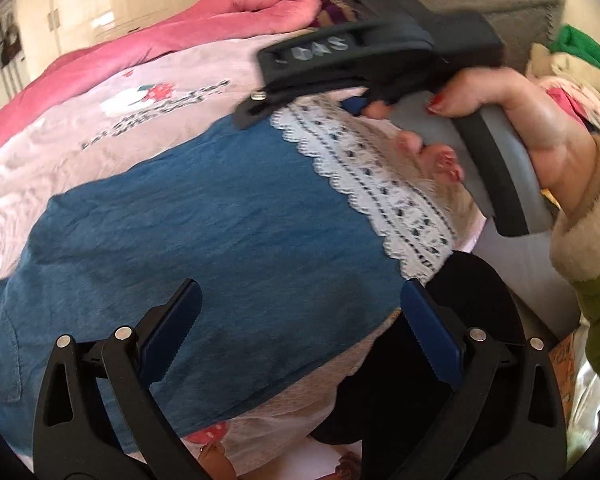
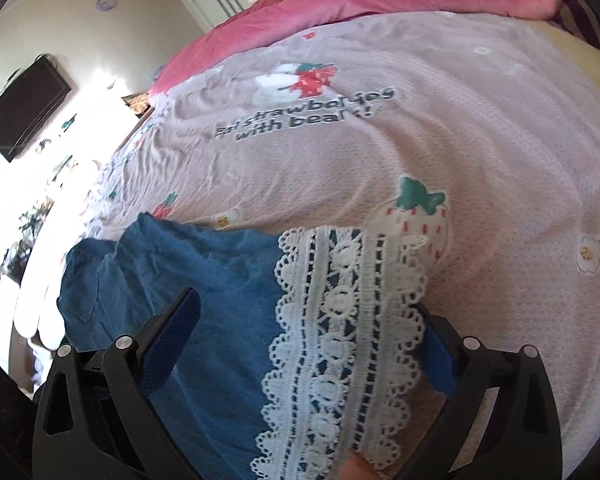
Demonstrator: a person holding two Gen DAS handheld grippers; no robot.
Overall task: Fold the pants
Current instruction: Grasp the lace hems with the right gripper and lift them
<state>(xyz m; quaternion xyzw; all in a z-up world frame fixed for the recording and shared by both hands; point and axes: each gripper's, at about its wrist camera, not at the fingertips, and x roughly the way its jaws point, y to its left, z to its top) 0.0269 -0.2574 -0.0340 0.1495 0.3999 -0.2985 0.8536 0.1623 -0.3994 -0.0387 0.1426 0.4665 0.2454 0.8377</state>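
Blue pants with a white lace hem lie flat on the pink bedsheet; left gripper hovers above, jaws wide; right gripper, jaws wide, straddles the hem

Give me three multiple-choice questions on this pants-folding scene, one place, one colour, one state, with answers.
1. Where do the pants lie?
A. on the bedspread
B. on a chair
C. on the floor

2. What colour is the lace trim at the hem?
A. black
B. white
C. yellow

3. How is the left tool?
A. shut on the trim
C. shut on a sock
B. open over the blue cloth

Answers:
1 A, the printed bedspread surrounds them.
2 B, white scallops show.
3 B, its fingers stand apart with nothing between them.
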